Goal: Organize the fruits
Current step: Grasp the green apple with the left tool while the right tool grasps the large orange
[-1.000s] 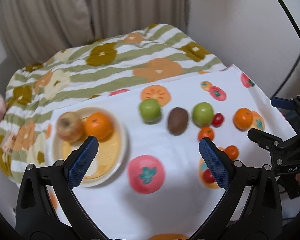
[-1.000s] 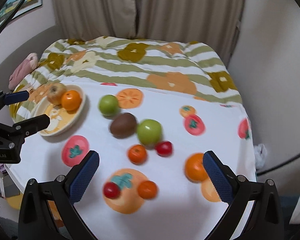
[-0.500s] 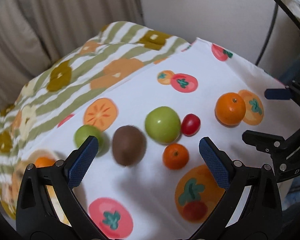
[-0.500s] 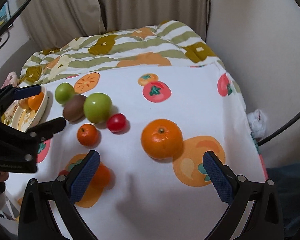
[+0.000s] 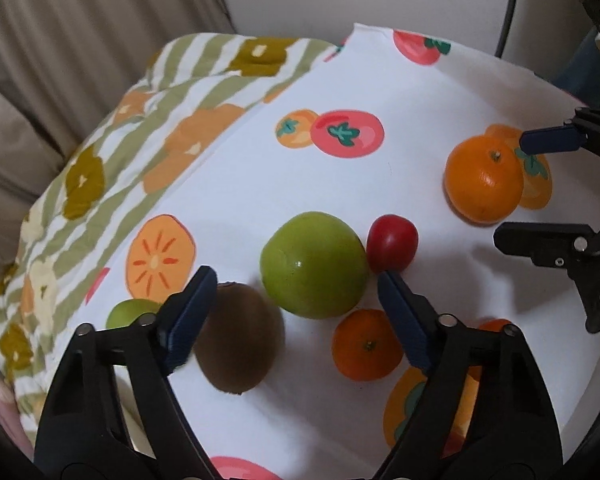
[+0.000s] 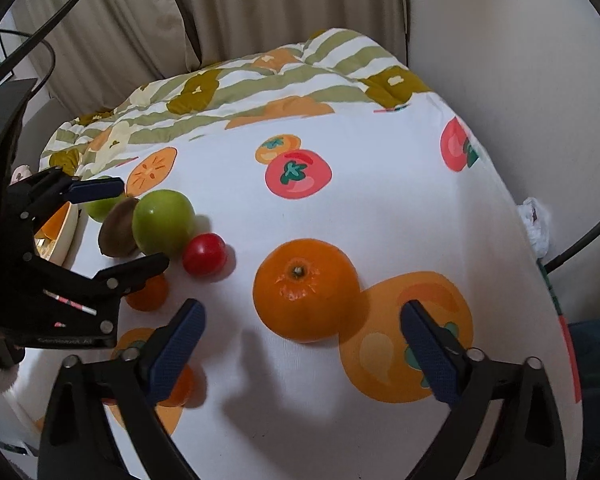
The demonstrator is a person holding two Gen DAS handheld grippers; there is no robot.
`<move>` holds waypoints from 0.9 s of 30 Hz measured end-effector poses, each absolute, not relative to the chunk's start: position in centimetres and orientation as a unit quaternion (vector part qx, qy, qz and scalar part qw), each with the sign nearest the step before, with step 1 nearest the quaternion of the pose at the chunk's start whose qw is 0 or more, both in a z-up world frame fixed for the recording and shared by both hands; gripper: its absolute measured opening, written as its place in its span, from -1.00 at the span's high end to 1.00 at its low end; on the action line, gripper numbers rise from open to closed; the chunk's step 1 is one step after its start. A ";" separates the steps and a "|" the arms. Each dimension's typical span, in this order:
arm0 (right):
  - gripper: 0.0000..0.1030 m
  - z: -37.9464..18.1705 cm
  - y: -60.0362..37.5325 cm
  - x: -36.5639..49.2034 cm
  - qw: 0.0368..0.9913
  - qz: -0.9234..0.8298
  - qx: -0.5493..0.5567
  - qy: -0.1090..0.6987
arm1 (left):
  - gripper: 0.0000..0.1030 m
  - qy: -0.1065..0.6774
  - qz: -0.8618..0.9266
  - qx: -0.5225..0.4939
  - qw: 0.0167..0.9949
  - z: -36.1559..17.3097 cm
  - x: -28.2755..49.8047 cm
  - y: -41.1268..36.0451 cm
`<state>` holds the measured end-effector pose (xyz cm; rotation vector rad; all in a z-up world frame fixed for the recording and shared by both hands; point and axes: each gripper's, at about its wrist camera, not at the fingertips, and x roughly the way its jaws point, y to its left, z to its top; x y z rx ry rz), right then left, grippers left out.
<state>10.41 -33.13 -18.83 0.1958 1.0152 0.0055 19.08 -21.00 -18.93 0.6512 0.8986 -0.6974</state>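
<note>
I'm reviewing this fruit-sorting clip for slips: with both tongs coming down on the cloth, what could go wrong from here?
1. The left tongs are closing around the big green apple, which sits right against the kiwi and red tomato; a finger may knock either one rolling.
2. The right tongs are closing near the large orange; being round, it might squirt out.

A beige pleated curtain hangs along the far side. A plain white wall stands at right. A green-striped floral quilt covers the bed below the curtain.
</note>
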 end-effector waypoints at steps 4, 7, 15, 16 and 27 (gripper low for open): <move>-0.76 -19.1 -33.3 10.8 0.868 0.005 0.095 0.488 | -0.55 0.420 -0.330 0.312 0.786 -19.4 19.4 -21.3; -0.76 -19.2 -33.3 10.9 0.868 0.006 0.098 0.487 | -0.51 0.423 -0.336 0.309 0.783 -19.4 19.6 -21.3; -0.74 -19.4 -33.4 11.3 0.869 0.011 0.101 0.484 | -0.22 0.423 -0.348 0.327 0.770 -19.8 19.4 -22.1; -0.68 -19.4 -33.3 11.4 0.869 0.012 0.101 0.484 | -0.22 0.423 -0.348 0.327 0.770 -19.8 19.5 -22.1; -0.49 -19.9 -33.0 12.3 0.868 0.022 0.084 0.489 | -0.21 0.439 -0.337 0.300 0.777 -19.7 19.4 -21.7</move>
